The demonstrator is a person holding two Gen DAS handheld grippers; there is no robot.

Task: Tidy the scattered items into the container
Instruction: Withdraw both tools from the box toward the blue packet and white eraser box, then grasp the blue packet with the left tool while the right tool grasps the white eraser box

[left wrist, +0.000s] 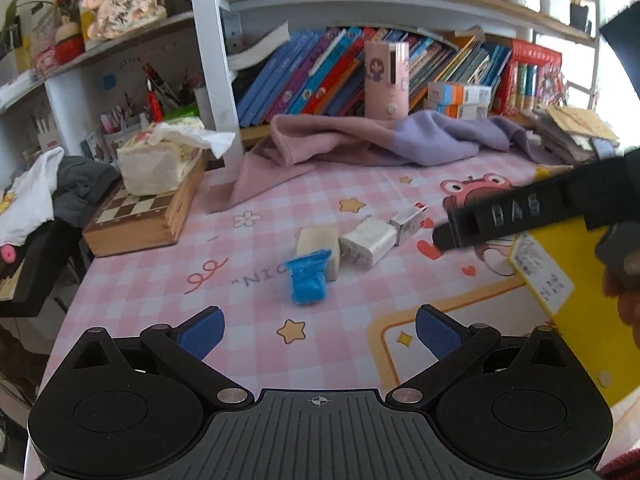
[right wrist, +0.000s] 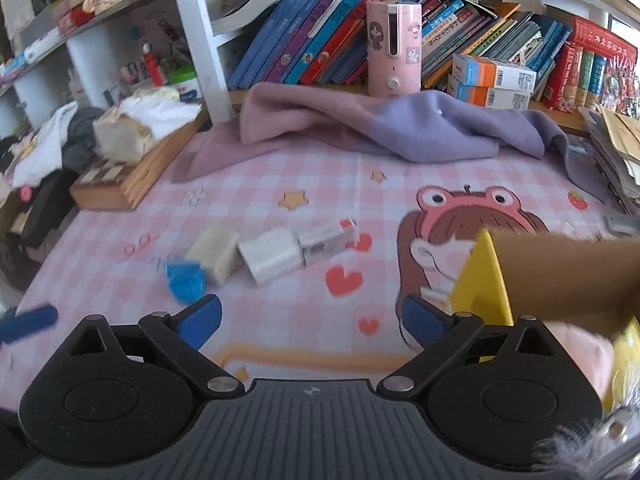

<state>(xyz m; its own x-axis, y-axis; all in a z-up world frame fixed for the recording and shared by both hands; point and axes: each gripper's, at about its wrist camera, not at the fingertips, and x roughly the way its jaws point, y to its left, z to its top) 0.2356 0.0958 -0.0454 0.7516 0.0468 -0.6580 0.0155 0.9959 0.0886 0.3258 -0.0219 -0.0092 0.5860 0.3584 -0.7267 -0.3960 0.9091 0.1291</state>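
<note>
Scattered items lie mid-table on the pink checked cloth: a blue crumpled packet (left wrist: 309, 278), a cream block (left wrist: 318, 243), a white wrapped block (left wrist: 369, 246) and a small red-and-white box (left wrist: 409, 218). They also show in the right wrist view: the packet (right wrist: 185, 279), the cream block (right wrist: 216, 252), the white block (right wrist: 274, 258) and the small box (right wrist: 329, 236). The yellow container (left wrist: 576, 300) stands at the right, and in the right wrist view (right wrist: 484, 280). My left gripper (left wrist: 318, 330) is open and empty, just short of the blue packet. My right gripper (right wrist: 310, 318) is open and empty, beside the container.
A pink and purple blanket (left wrist: 360, 140) lies at the back. A chessboard box with a tissue pack (left wrist: 144, 208) sits at the left. Bookshelves (left wrist: 360, 76) and a pink dispenser (left wrist: 386, 80) stand behind. A stack of papers (right wrist: 616, 160) is at the right.
</note>
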